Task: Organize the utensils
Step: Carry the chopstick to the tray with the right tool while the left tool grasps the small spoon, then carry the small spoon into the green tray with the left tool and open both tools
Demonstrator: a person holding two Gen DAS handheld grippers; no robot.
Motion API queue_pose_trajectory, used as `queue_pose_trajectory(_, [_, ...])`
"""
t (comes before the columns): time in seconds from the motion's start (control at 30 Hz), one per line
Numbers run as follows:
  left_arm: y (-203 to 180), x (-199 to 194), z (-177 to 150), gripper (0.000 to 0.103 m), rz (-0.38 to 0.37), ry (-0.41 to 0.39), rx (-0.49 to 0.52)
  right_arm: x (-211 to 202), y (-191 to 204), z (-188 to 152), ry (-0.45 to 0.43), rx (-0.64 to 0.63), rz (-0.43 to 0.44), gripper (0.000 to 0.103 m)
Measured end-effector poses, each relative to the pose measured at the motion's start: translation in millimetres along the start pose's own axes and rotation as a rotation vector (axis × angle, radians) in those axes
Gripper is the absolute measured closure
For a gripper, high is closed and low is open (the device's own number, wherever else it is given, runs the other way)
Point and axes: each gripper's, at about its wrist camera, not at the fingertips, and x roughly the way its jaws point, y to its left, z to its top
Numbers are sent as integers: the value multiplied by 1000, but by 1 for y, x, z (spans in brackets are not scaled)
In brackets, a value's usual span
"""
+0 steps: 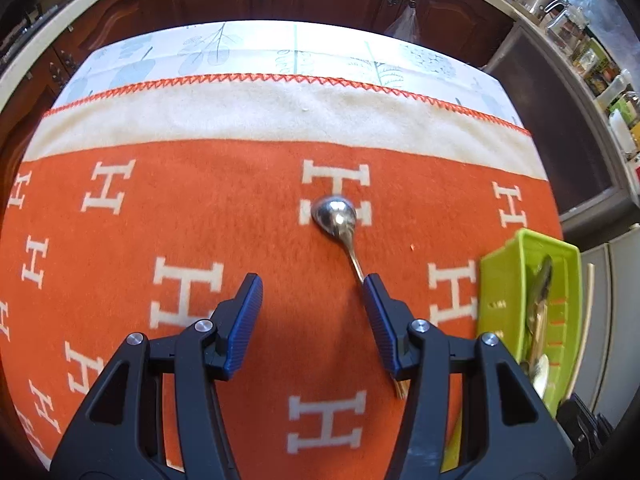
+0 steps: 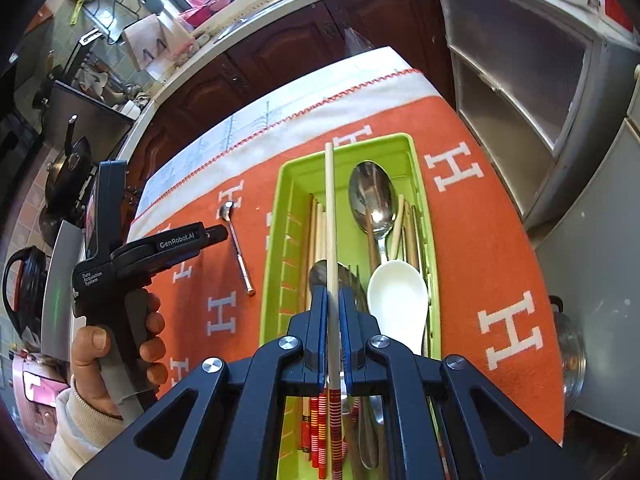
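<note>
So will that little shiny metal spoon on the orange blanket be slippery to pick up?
Probably a bit. The small shiny metal spoon looks smooth and thin, so it could slide between the pads. It lies flat on the fuzzy orange blanket, so it likely won't roll. It looks stiff and light.

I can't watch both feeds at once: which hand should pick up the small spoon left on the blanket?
Left. The left gripper is open and empty right above the small spoon. The right gripper is shut on a chopstick over the green tray.
</note>
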Motion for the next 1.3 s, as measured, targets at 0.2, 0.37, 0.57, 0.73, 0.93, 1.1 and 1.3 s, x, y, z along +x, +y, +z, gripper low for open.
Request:
queue_pose_trajectory(0.2, [-7, 10, 5, 55, 40, -27, 16, 15, -5, 2, 15, 34, 10, 94])
queue_pose_trajectory(0.37, [-17, 11, 2, 83, 83, -71, 62, 18, -6, 2, 7, 39, 20, 94])
queue_pose_trajectory(0.57, [-21, 8, -4, 98, 68, -104, 77, 21, -9, 0, -2, 51, 25, 94])
queue_pose_trajectory(0.73, [-11, -4, -12, 103, -35, -98, 64, 19, -12, -4, -5, 65, 33, 94])
queue_pose_trajectory(0.93, [7, -30, -30, 103, -140, -92, 62, 16, -10, -9, -13, 58, 42, 94])
queue_pose_trajectory(1.1, [19, -61, -49, 103, -228, -80, 76, 14, 0, -14, -15, 38, 56, 94])
queue_pose_trajectory(1.3, [14, -109, -74, 103, -313, -84, 137, 6, 9, -21, -21, 15, 70, 94])
